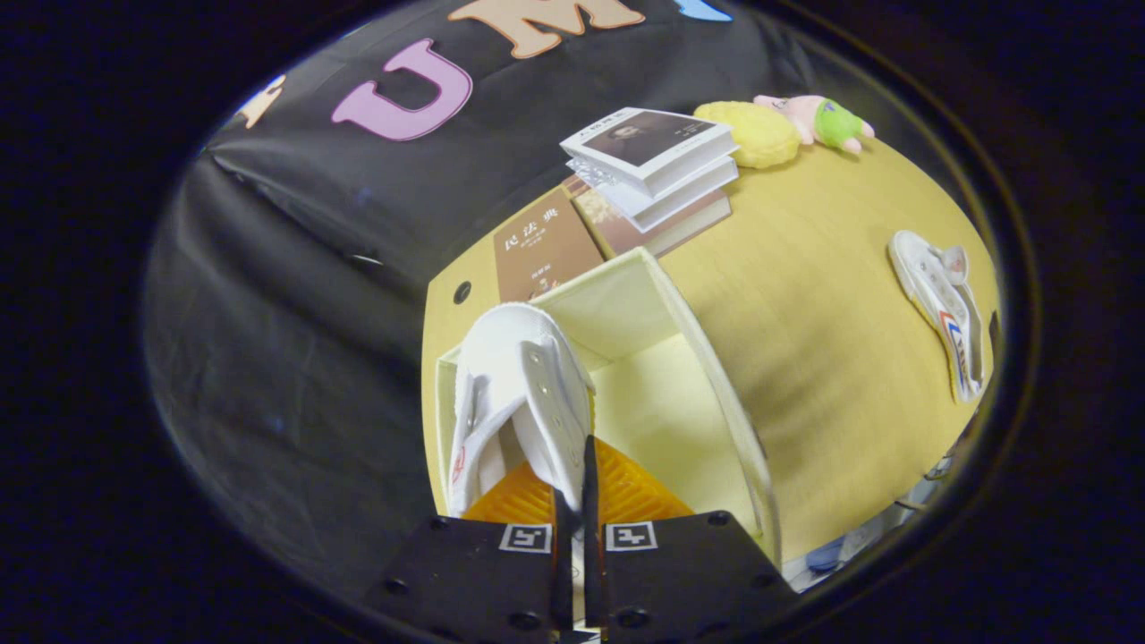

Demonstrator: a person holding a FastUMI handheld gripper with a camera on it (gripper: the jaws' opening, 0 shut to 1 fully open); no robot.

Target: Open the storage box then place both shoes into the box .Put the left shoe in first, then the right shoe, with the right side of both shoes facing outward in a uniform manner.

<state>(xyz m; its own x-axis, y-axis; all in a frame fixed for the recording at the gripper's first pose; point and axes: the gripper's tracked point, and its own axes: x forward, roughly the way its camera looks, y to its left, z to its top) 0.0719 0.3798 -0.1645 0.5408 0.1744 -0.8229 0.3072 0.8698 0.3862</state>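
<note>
Gripper jaws clamp a white shoe inside the open storage box.

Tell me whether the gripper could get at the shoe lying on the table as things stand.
Probably not yet: the gripper is shut on a white shoe over the open storage box. The other shoe lies uncovered on the table, so once released, the way looks free.

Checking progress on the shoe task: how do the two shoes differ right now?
The held shoe is pinched between the gripper fingers, over the open storage box; the other shoe lies free on the table, off to the side. The held shoe stands on edge; the other shoe lies flatter. Both are white.
</note>
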